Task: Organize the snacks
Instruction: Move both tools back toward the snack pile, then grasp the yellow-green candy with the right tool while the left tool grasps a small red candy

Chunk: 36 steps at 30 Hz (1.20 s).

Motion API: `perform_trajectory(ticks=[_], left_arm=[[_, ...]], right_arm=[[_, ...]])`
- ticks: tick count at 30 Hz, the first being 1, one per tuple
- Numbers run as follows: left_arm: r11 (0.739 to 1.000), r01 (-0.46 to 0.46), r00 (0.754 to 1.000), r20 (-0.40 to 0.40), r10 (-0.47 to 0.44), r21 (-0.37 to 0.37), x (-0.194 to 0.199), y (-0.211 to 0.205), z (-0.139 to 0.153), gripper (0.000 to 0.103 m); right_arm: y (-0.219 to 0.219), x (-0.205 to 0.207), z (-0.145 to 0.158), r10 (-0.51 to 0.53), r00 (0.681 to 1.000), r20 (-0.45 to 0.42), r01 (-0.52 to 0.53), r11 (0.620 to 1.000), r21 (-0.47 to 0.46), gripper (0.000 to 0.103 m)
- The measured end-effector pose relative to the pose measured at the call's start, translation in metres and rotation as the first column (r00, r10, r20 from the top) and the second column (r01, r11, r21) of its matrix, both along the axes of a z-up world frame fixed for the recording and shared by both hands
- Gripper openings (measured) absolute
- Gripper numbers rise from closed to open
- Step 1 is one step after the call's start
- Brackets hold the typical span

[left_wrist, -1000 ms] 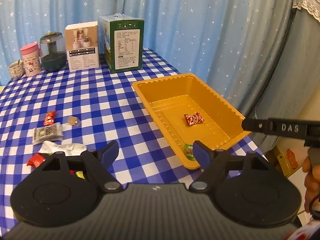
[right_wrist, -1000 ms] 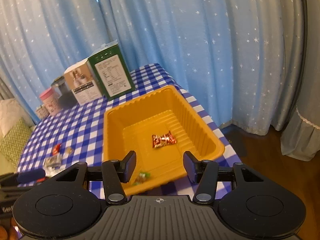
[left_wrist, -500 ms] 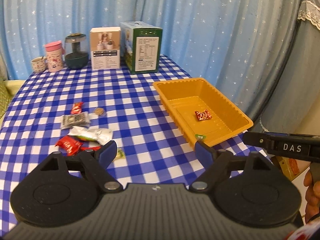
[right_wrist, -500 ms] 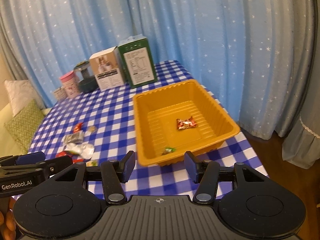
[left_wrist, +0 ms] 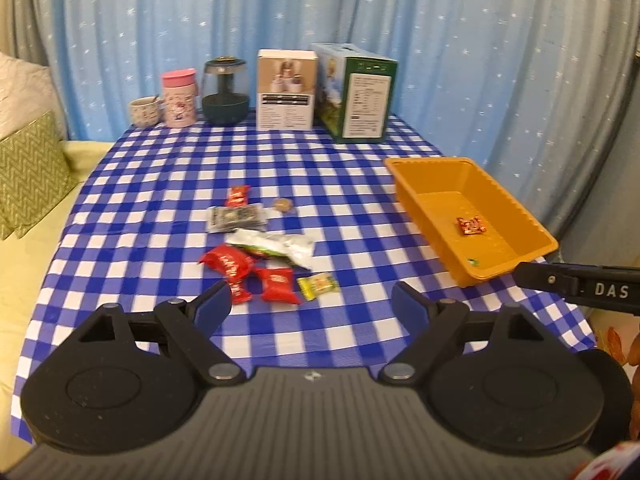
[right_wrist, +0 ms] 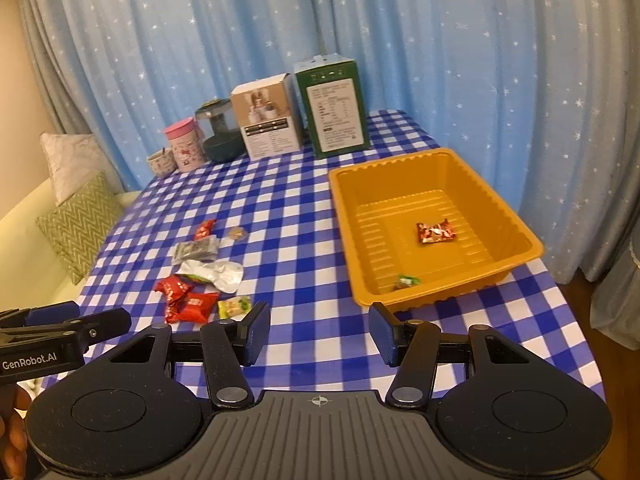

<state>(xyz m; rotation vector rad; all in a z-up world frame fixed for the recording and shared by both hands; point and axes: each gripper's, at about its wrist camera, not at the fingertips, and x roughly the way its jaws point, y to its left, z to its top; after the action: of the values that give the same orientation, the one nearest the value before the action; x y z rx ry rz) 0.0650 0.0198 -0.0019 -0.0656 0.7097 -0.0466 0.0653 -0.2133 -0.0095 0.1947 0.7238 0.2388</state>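
Note:
An orange tray (left_wrist: 500,196) (right_wrist: 516,216) stands at the table's right side. In it lie a red candy (left_wrist: 471,225) (right_wrist: 435,231) and a small green candy (right_wrist: 405,281). Several snack packets lie on the checked cloth to its left: red packets (left_wrist: 250,272) (right_wrist: 186,298), a silver packet (left_wrist: 276,245) (right_wrist: 214,272), a yellow-green candy (left_wrist: 319,286) (right_wrist: 234,306), a dark packet (left_wrist: 237,218) and a small round snack (left_wrist: 282,204). My left gripper (left_wrist: 311,306) is open and empty, above the near table edge. My right gripper (right_wrist: 319,334) is open and empty, before the tray.
At the table's back stand a green box (left_wrist: 356,94), a white box (left_wrist: 286,95), a dark glass jar (left_wrist: 225,92), a pink cup (left_wrist: 179,98) and a small mug (left_wrist: 145,111). Blue curtains hang behind. A sofa with a green pillow (left_wrist: 28,172) is to the left.
Both grippers have pulled back and up from the tray. The whole table and the snack pile now show in both views. Both stay open.

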Motion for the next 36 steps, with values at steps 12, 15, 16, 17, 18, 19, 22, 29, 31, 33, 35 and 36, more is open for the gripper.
perform_trajectory(ticks=[12, 15, 16, 17, 18, 19, 22, 29, 31, 33, 35, 36], left_arm=[[0.998, -0.055, 0.998, -0.023, 0.055, 0.008, 0.004, 0.029, -0.01, 0.086], [0.998, -0.069, 0.997, -0.032, 0.069, 0.01, 0.007, 0.036, -0.015, 0.086], [0.997, -0.073, 0.997, -0.035, 0.073, 0.011, 0.009, 0.038, -0.017, 0.086], [0.997, -0.077, 0.996, -0.039, 0.077, 0.013, 0.011, 0.039, -0.019, 0.086], [0.996, -0.082, 0.996, -0.042, 0.083, 0.016, 0.013, 0.041, -0.021, 0.086], [0.996, -0.087, 0.995, -0.045, 0.088, 0.021, 0.016, 0.042, -0.023, 0.086], [0.995, -0.096, 0.994, -0.054, 0.097, 0.026, 0.023, 0.047, -0.028, 0.086], [0.993, -0.117, 0.99, -0.077, 0.119, 0.034, 0.045, 0.061, -0.045, 0.086], [0.991, -0.127, 0.988, -0.082, 0.13, 0.033, 0.051, 0.064, -0.049, 0.086], [0.991, -0.13, 0.988, -0.086, 0.132, 0.031, 0.057, 0.068, -0.053, 0.086], [0.991, -0.132, 0.987, -0.092, 0.134, 0.031, 0.064, 0.07, -0.057, 0.086], [0.991, -0.133, 0.986, -0.095, 0.135, 0.032, 0.067, 0.072, -0.06, 0.086]], right_arm=[[0.027, 0.01, -0.01, 0.064, 0.998, -0.018, -0.064, 0.998, -0.008, 0.056], [0.036, 0.014, -0.015, 0.08, 0.997, -0.023, -0.08, 0.997, -0.02, 0.056], [0.039, 0.015, -0.017, 0.087, 0.996, -0.024, -0.088, 0.996, -0.021, 0.056], [0.042, 0.017, -0.019, 0.096, 0.995, -0.025, -0.097, 0.995, -0.018, 0.056], [0.045, 0.019, -0.021, 0.104, 0.994, -0.027, -0.105, 0.994, -0.015, 0.056], [0.047, 0.021, -0.023, 0.113, 0.993, -0.028, -0.114, 0.993, -0.013, 0.056], [0.056, 0.028, -0.031, 0.13, 0.991, -0.03, -0.13, 0.991, -0.013, 0.056], [0.073, 0.05, -0.05, 0.147, 0.988, -0.037, -0.148, 0.989, -0.016, 0.055], [0.078, 0.057, -0.054, 0.159, 0.987, -0.034, -0.16, 0.987, -0.02, 0.055], [0.085, 0.064, -0.06, 0.174, 0.984, -0.031, -0.175, 0.984, -0.032, 0.055], [0.092, 0.072, -0.066, 0.191, 0.981, -0.029, -0.192, 0.981, -0.041, 0.055], [0.096, 0.076, -0.071, 0.199, 0.98, -0.029, -0.2, 0.979, -0.046, 0.055]])
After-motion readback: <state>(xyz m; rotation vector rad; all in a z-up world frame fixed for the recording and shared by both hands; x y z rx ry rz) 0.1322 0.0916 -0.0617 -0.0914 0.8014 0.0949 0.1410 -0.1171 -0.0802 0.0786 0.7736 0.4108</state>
